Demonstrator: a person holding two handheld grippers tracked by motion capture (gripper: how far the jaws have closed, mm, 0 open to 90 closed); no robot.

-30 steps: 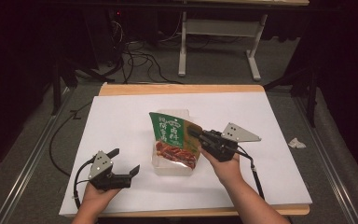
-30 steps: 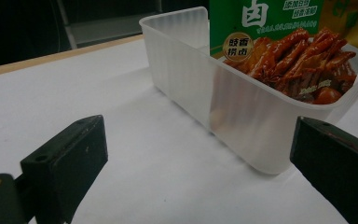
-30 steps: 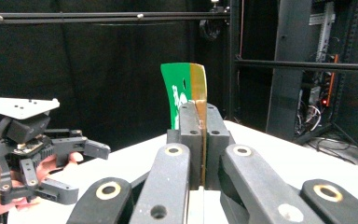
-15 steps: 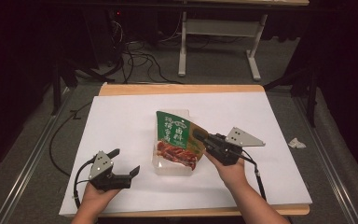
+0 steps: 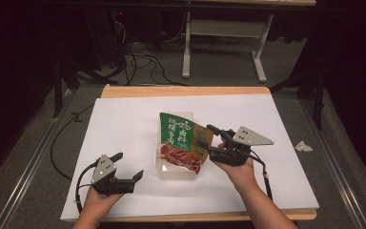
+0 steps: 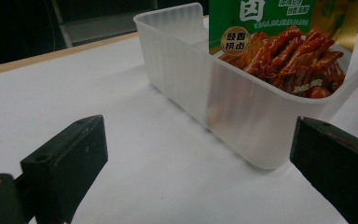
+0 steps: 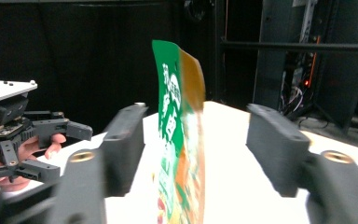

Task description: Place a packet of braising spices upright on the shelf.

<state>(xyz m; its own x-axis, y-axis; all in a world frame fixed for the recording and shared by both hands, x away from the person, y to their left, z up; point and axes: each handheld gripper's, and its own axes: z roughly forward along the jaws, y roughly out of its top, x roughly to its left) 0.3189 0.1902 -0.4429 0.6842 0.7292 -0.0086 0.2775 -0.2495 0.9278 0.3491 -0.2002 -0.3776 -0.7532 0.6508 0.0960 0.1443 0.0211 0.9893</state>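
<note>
Green and orange foil snack pouch (image 5: 183,143) standing upright in the clear frosted plastic tub (image 5: 171,170) mid-desk (image 5: 124,119), leaning against its far end. Right gripper (image 5: 208,137) with fingers (image 7: 123,144) just sprung apart, pouch edge between them but not pinched. Left gripper (image 5: 127,166) parked near the tub, fingers (image 6: 70,158) released, holding nothing.
</note>
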